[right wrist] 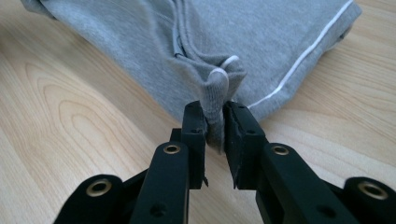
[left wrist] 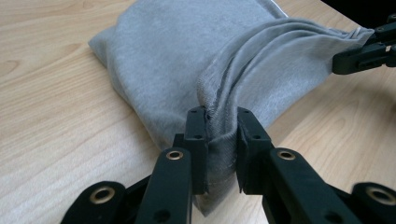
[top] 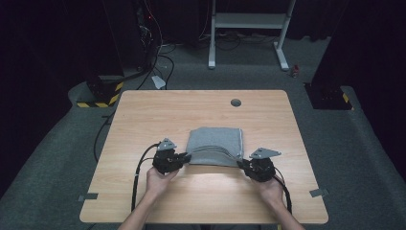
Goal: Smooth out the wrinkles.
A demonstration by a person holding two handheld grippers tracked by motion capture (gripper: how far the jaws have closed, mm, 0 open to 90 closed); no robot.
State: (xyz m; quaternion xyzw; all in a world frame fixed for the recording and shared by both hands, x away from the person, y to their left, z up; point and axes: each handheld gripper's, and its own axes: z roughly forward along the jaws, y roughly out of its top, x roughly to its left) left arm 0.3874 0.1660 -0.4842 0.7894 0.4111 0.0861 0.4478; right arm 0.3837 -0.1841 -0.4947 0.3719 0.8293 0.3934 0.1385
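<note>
The grey cloth (top: 215, 145) lies folded in the middle of the table (top: 143, 120), with a thin white stripe near one edge. The left claw (top: 186, 156) pinches its near left corner, the right claw (top: 241, 164) its near right corner; both jaws are narrow with fabric between them. A small grey cap (top: 235, 102) sits further back.

The folded cloth (top: 215, 145) lies on the table (top: 158, 110), between both hand-held grippers.

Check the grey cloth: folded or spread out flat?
Folded. The grey cloth lies as a compact stacked rectangle on the table, layered edges showing at its near side.
</note>
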